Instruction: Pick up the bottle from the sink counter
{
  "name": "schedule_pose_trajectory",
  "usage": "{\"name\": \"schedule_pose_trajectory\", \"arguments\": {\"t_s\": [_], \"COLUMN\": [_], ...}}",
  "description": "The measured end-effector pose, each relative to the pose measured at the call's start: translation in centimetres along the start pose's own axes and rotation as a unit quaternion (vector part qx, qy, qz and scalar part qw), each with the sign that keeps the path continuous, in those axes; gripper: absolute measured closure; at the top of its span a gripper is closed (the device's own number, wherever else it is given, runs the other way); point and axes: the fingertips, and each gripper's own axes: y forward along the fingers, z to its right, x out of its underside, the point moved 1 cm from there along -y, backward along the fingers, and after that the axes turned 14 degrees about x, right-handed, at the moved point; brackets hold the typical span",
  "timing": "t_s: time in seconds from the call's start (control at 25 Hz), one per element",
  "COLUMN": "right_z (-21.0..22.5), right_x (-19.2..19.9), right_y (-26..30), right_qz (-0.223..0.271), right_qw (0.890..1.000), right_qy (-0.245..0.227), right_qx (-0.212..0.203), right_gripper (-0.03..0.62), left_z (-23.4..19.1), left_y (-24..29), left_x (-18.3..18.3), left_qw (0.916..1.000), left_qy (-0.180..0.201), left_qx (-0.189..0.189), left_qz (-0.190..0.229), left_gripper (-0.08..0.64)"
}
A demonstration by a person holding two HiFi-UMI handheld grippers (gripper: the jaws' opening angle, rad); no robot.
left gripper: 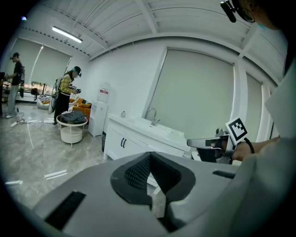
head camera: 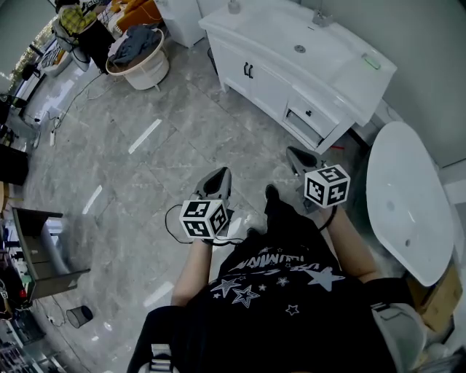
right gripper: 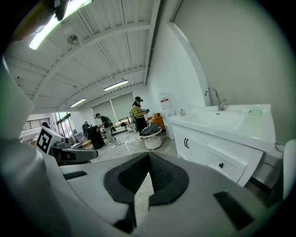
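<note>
A small bottle [head camera: 234, 6] stands on the far left end of the white sink counter [head camera: 342, 80], left of the faucet [head camera: 320, 16]. The left gripper view shows the bottle [left gripper: 123, 114] far off on the counter, and it is tiny in the right gripper view [right gripper: 183, 112]. Both grippers are held over the floor, well short of the counter. My left gripper [head camera: 220, 173] is shut with nothing in it, jaws meeting at the tip [left gripper: 150, 155]. My right gripper [head camera: 293, 153] is also shut and empty [right gripper: 149, 155].
A green soap bar [head camera: 372, 61] lies on the counter's right end. A white bathtub [head camera: 408, 204] stands to the right. A round basket of clothes [head camera: 138, 55] sits on the floor at the back left, with people [left gripper: 67, 92] beyond. A dark cabinet [head camera: 40, 251] stands left.
</note>
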Motion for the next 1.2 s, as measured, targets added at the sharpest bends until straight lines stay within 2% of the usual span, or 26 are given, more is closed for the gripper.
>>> {"name": "schedule_pose_trajectory", "arguments": {"t_s": [0.24,0.52,0.8,1.2], "right_z": [0.2,3.5,8.7,17.6], "right_x": [0.3,-4.9,-11.6,-20.1], "right_y": [3.9,13.3,24.2,35.7], "right_qz": [-0.020,-0.015,-0.010,-0.009], "right_qw": [1.000,1.000,0.999,0.999], "right_qy": [-0.004,0.007,0.014,0.023], "right_qx": [-0.014,-0.021,-0.028,-0.023], "right_gripper": [0.586,0.586,0.586,0.586], "left_z": [-3.8,-10.4,-17.2,-24.1], "left_y": [0.6,6.2,15.5,28.9], "left_x": [-1.0,-5.5,-11.4,-18.5], "left_qw": [0.9994,0.9985,0.9982,0.9982], "left_qy": [-0.012,-0.018,-0.017,-0.021], "left_qx": [-0.031,-0.051,-0.057,-0.055], "left_qz": [0.009,0.005,0.002,-0.010], "left_gripper": [0.552,0.552,0.552,0.552]}}
